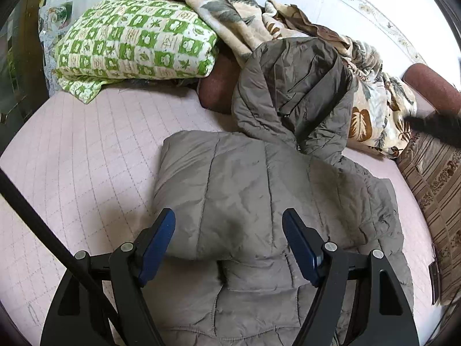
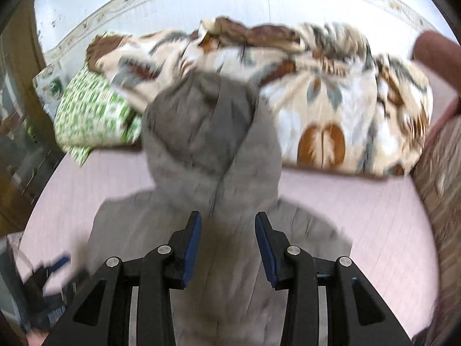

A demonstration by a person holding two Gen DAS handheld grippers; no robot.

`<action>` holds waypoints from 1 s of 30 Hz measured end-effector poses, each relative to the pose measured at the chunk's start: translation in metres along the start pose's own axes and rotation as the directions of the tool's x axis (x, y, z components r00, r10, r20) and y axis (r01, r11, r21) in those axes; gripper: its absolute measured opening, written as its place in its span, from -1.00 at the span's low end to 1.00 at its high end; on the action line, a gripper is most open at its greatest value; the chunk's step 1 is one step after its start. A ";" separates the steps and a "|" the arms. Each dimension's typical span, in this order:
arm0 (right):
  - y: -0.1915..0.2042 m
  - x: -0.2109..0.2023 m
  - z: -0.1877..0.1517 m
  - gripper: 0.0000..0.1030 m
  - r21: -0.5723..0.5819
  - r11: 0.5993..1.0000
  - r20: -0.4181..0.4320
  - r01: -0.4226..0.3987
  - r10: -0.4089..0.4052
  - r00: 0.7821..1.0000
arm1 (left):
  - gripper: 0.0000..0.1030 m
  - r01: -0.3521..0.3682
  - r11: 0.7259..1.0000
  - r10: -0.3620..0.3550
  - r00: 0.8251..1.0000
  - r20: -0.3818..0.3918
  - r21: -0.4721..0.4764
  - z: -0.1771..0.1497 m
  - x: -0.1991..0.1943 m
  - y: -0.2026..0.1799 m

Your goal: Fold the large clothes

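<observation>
A grey quilted hooded jacket [image 1: 253, 178] lies on the pink quilted bed [image 1: 86, 150], its hood [image 1: 296, 86] resting against the bedding pile at the back. A sleeve is folded across its body. My left gripper [image 1: 229, 216] is open and empty, hovering just above the folded part. In the right wrist view, which is blurred by motion, the jacket [image 2: 213, 158] lies lengthwise with its hood at the far end. My right gripper [image 2: 227, 219] is open and empty above the jacket's middle. The left gripper [image 2: 54, 265] shows at that view's lower left.
A green-and-white checked folded quilt [image 1: 135, 43] and a beige leaf-print blanket [image 1: 374, 106] are piled along the back of the bed. A brown striped cover [image 1: 435, 190] borders the right edge. A dark cable [image 1: 52, 239] crosses the left foreground. Bare pink sheet lies on both sides of the jacket.
</observation>
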State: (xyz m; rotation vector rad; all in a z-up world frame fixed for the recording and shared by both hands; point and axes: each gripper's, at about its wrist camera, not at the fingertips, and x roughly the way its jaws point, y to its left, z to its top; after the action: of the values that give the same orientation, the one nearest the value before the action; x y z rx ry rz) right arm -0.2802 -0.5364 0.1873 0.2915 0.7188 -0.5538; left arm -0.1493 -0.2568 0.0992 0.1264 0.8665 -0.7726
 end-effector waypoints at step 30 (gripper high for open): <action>0.003 0.023 0.030 -0.89 -0.222 0.973 0.209 0.067 -0.020 0.978 | 0.47 -0.002 1.000 0.002 1.000 0.001 0.001 -0.002 0.026 0.002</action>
State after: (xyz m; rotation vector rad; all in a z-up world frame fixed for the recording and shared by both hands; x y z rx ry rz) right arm -0.2487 -0.5553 0.1933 0.0028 0.5824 -0.5285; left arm -0.1391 -0.2686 0.0786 0.1279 0.8654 -0.7708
